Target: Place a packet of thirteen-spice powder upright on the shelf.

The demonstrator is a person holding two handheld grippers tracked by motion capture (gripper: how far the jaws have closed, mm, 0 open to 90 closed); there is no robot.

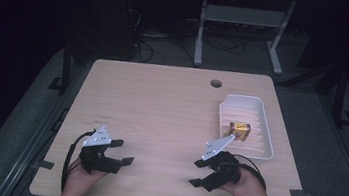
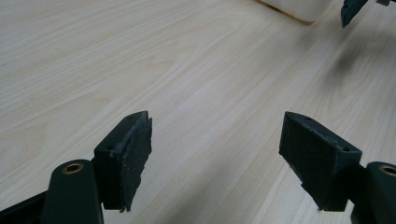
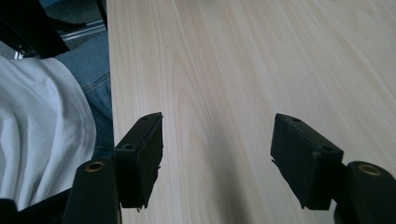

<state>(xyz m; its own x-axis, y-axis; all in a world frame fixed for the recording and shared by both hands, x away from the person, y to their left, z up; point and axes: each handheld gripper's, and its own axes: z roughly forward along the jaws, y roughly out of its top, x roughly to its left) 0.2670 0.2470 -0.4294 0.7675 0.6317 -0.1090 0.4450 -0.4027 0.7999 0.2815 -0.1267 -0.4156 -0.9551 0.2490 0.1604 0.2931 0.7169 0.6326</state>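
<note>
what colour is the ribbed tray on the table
White plastic ribbed tray, clearest in the high view.

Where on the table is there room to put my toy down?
The middle of the table is bare, from the far edge to the left hand-held gripper and right hand-held gripper. It's crowded at the right, where the white tray holds a small yellow box.

2 empty tools rest near a white tray holding a box.
</note>
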